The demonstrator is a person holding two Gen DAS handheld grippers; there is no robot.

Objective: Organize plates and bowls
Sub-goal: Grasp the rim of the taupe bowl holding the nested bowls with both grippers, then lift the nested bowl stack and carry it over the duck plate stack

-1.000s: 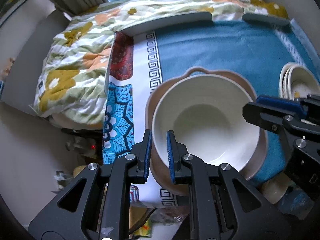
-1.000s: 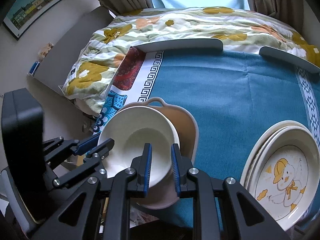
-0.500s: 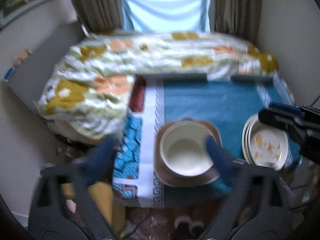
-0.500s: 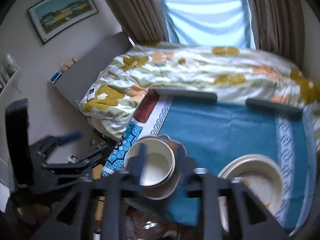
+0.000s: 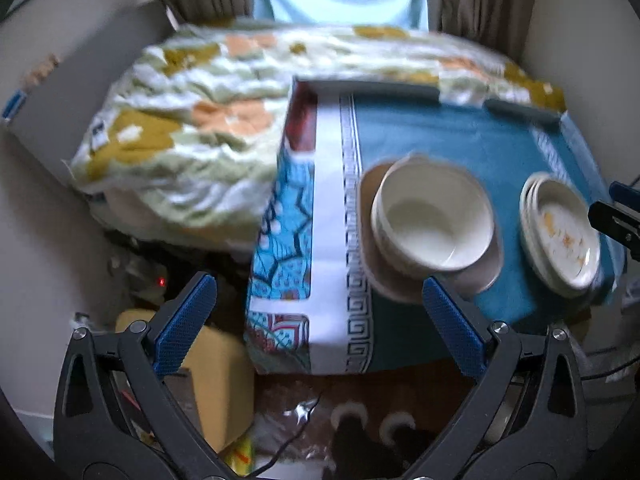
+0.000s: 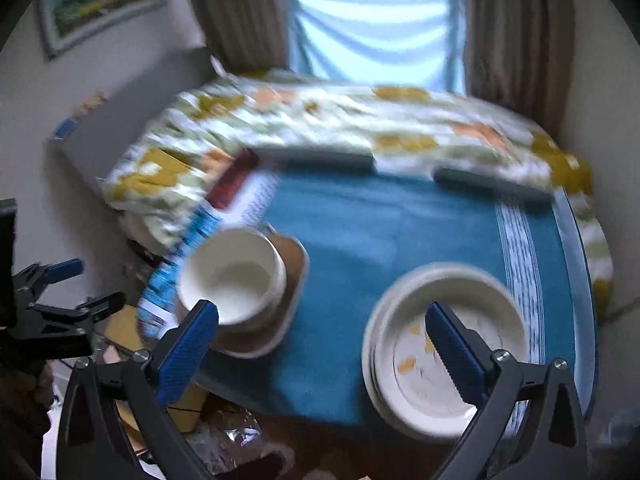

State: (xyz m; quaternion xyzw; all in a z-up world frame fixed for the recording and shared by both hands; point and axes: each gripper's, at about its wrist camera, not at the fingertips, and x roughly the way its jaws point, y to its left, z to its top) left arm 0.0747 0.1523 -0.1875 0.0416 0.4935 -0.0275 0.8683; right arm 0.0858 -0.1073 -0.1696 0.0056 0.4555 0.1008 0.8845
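Observation:
A white bowl (image 5: 434,220) sits nested in a brown handled dish (image 5: 484,276) on the blue tablecloth (image 5: 440,136). To its right stands a stack of cream plates (image 5: 560,232) with an orange print. My left gripper (image 5: 316,284) is open wide and empty, drawn back above the table's near left edge. In the right wrist view the bowl (image 6: 236,276) and the plates (image 6: 472,296) lie below my right gripper (image 6: 320,310), whose jaws are opening with nothing between them. The left gripper (image 6: 94,284) shows at the far left.
A bed with a flowered quilt (image 5: 200,120) lies behind and left of the table. A yellow box (image 5: 216,380) and clutter sit on the floor below the table's near edge. Two grey bars (image 6: 316,156) lie along the far edge.
Both grippers let go of the white bowl's rim, opened wide and pulled back and up from the table. The bowl stays in the brown dish.

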